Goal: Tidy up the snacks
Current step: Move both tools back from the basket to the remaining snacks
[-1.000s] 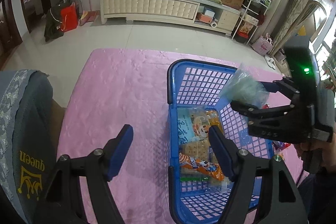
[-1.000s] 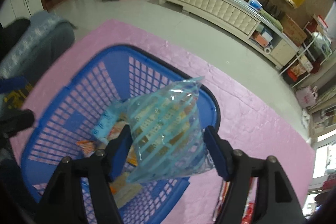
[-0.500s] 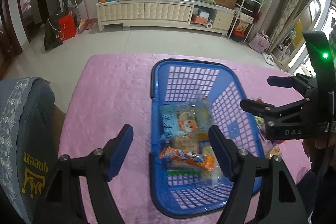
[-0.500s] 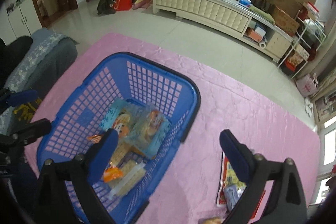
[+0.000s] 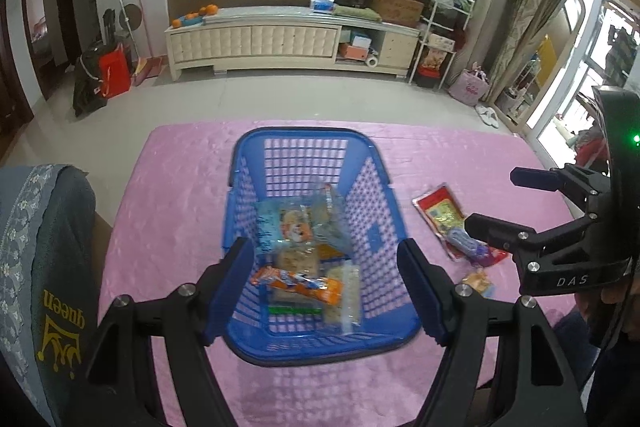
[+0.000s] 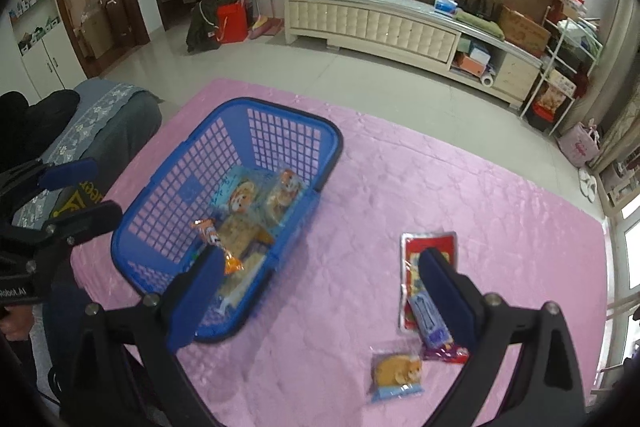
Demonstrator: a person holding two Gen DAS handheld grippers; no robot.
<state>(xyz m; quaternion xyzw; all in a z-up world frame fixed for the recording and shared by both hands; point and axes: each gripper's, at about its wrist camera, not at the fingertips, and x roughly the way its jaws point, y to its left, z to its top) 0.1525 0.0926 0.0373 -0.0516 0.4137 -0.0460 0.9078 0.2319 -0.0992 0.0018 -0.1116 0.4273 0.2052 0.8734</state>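
Observation:
A blue plastic basket (image 5: 312, 141) (image 6: 280, 109) stands on the pink tablecloth and holds several snack packets. A clear bluish bag (image 5: 330, 215) (image 6: 285, 191) lies on top of them, and an orange wrapper (image 5: 298, 281) lies nearer me. My left gripper (image 5: 326, 283) (image 6: 104, 187) hovers open above the basket's near end, with nothing between its pads. My right gripper (image 6: 320, 267) (image 5: 494, 199) is wide open and empty, raised above the cloth to the right of the basket. On the cloth below it lie a red packet (image 6: 428, 247) (image 5: 438, 207), a blue-purple packet (image 6: 430, 323) and a small pastry pack (image 6: 396, 371).
The pink cloth (image 5: 180, 187) (image 6: 440, 187) covers the whole table, and its far edge drops to the tiled floor. A grey chair cover with yellow lettering (image 5: 48, 267) stands against the table's left side. A hand (image 5: 616, 291) holds the right gripper.
The right gripper let go of the clear bluish bag, which now lies in the basket. Both grippers drew back and up, and the loose packets right of the basket came into view.

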